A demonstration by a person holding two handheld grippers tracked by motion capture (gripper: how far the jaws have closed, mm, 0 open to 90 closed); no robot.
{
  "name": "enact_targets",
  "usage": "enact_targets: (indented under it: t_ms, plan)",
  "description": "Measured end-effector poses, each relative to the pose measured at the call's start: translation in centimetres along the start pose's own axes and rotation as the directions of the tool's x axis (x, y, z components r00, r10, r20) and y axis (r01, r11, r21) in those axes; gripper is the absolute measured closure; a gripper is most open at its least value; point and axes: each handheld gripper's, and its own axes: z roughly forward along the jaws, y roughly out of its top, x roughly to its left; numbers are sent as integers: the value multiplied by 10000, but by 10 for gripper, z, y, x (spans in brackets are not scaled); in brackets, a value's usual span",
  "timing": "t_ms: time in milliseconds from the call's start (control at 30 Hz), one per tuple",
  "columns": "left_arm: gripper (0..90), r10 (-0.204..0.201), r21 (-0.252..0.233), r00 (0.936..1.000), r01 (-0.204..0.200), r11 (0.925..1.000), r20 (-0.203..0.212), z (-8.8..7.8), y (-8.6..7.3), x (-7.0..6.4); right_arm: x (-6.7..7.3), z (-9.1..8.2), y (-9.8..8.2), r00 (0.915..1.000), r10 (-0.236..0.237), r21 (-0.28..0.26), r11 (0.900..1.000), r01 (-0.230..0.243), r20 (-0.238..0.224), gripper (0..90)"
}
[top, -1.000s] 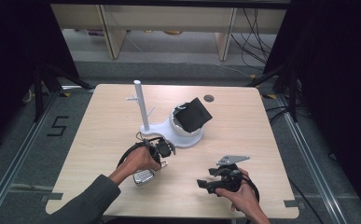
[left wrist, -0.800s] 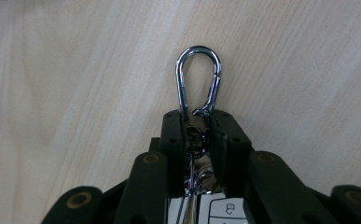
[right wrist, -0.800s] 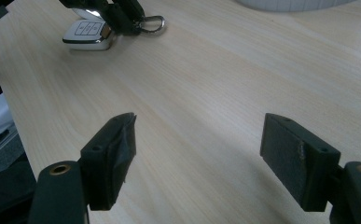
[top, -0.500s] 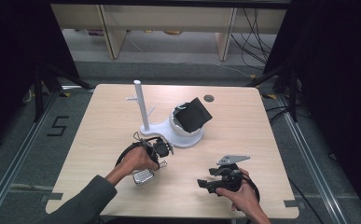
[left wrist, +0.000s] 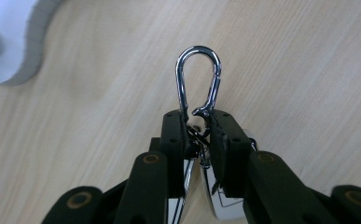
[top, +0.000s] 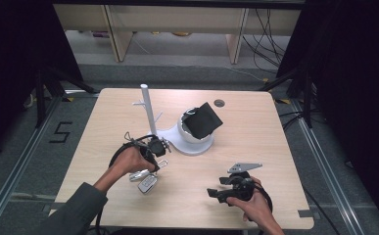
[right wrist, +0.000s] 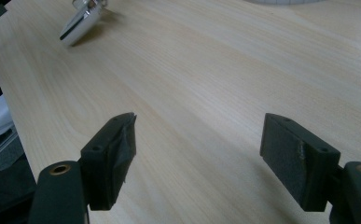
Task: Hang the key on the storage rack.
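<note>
The left tongs [left wrist: 199, 135] are clamping a carabiner [left wrist: 199, 79] at its lower end, jaws nearly together; the silver loop is projecting beyond the jaw tips, and in the left gripper view a shiny metal piece is hanging behind the jaws. In the high view the left tongs [top: 153, 149] are sitting over the near-left part of the counter [top: 255, 127], and a silver key fob [top: 148, 183] is lying just below them; whether the fob is touching the counter cannot be told. The right tongs [right wrist: 199, 154] are standing wide apart and gripping nothing; bare counter is showing between the jaws; in the high view the right tongs [top: 226, 188] are resting near the front right edge. In the right gripper view the key fob [right wrist: 78, 23] is appearing at the far upper left. A white stand [top: 148, 110] with short pegs is rising from a white base [top: 189, 147] at mid-counter. A white bowl [top: 189, 134] is sitting on that base; a black cloth [top: 204, 120] is stuffed into it and sticking out over its rim.
</note>
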Motion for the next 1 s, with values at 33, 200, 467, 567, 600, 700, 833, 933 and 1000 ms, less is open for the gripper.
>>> enact_targets:
  t_ms: [33,200,467,567,600,700,833,933,1000]
  plan:
    - [753,-39,10,10000,39,10000,-4,-5,-1,2,-2,2,0,9997,-139,-66,9999,138,-176,276]
    - [753,-296,-133,9988,291,9995,-384,-32,-9,13,-1,1,0,9999,14,63,10000,-13,-159,276]
    - [753,-803,-297,9932,780,9965,-843,-74,-19,33,-2,2,-1,9990,266,18,9996,-266,-345,276]
    - [753,-1055,-346,9898,1026,9941,-961,-87,-23,41,-2,2,-1,9988,298,47,9995,-296,-379,276]
    - [753,-1102,-334,9887,1073,9937,-1019,-90,-24,44,-3,2,-1,9990,288,25,9996,-287,-355,276]
    - [752,-1381,-409,9844,1343,9901,-1095,-97,-26,50,-3,2,-1,9996,231,89,9997,-230,-158,276]
    - [753,-1627,-387,9787,1591,9865,-1253,-105,-29,60,-4,2,-1,9999,97,-42,9999,-97,-127,276]
    - [752,-1828,-490,9747,1778,9828,-1287,-109,-30,66,-5,2,-1,9999,80,-6,10000,-80,-112,276]
    - [753,-1865,-589,9736,1801,9819,-1318,-113,-30,69,-5,2,-1,9998,141,23,9999,-140,-117,276]
